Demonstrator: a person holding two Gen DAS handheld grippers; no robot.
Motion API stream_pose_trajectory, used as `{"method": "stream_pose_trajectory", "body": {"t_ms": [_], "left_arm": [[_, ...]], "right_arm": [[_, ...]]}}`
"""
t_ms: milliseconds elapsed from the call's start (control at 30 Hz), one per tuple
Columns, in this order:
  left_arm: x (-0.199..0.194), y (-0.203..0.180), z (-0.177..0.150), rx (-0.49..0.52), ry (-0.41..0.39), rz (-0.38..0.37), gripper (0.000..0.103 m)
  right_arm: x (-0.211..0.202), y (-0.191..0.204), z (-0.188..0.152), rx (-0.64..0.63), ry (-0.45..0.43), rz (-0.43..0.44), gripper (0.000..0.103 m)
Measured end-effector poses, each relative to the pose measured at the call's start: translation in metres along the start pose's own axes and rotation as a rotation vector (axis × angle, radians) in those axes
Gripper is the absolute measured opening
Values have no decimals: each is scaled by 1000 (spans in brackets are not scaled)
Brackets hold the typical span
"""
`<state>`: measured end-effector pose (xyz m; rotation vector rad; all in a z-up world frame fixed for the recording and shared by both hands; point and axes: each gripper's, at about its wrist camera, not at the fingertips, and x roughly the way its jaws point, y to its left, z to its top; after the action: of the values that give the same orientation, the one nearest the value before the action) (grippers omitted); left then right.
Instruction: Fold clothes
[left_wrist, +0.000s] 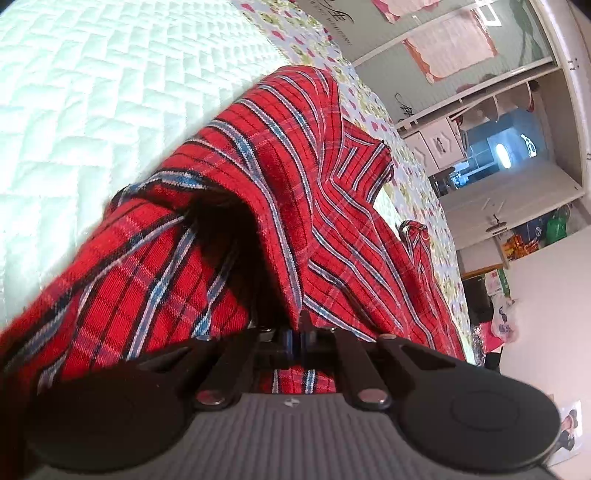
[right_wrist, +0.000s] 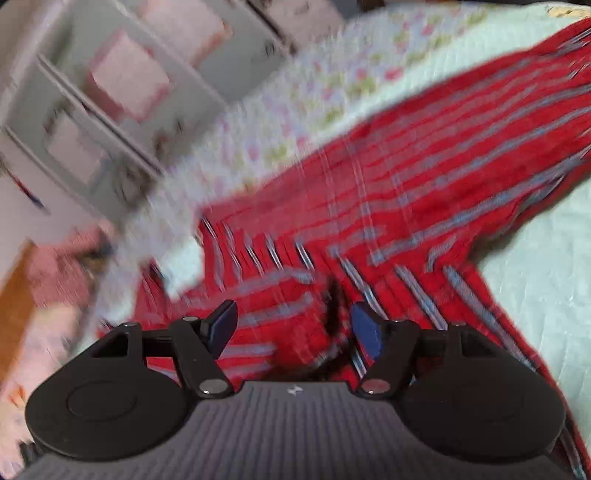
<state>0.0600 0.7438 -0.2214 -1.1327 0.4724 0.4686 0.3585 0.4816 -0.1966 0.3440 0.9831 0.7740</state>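
Both the left gripper (left_wrist: 293, 341) and right gripper (right_wrist: 293, 328) show black linkage arms, silver rivets, round black discs, ribbed grey housing and blue pads (right_wrist: 365, 334).

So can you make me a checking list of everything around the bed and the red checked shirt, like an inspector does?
Surface: pale green quilted bedspread, with a flowery patchwork cover along its far edge.
Job's things: red plaid flannel shirt, rumpled and not yet folded, one part lifted off the bed.
Clutter: nothing seen on the bed; bags and boxes on the floor beyond.
Tongs: left tongs shut, pinching the shirt fabric; right tongs open above the shirt, gripping nothing.
Cables: nothing seen.
Surroundings: white wardrobe with shelves and drawers; right view is blurred.
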Motion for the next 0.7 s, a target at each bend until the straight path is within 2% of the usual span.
{"method": "stream_pose_trajectory", "body": {"t_ms": [33, 67, 100, 167, 233, 333, 467, 533, 700], "left_arm": [[-3, -3, -2, 9, -3, 5, 10], [-6, -7, -5, 26, -9, 11, 13], [-9, -11, -8, 42, -15, 10, 21], [-16, -13, -14, 50, -22, -6, 32], [-23, -15, -19, 52, -24, -13, 38], [-35, -16, -25, 31, -9, -4, 40], [-54, -16, -33, 13, 11, -11, 43], [-65, -17, -38, 42, 20, -5, 52], [-86, -16, -50, 139, 34, 44, 55]], "right_arm": [[1, 3, -2, -7, 6, -11, 68], [3, 5, -2, -17, 7, -5, 60], [5, 8, -2, -28, 12, 14, 40], [5, 6, 1, -18, 17, 44, 19], [3, 3, 7, 15, 2, 100, 18], [-7, -3, 13, 80, -35, 166, 18], [-10, -18, 14, 190, -56, 159, 17], [-12, -20, 16, 211, -80, 172, 16], [-26, -6, 29, 177, -112, 228, 16]]}}
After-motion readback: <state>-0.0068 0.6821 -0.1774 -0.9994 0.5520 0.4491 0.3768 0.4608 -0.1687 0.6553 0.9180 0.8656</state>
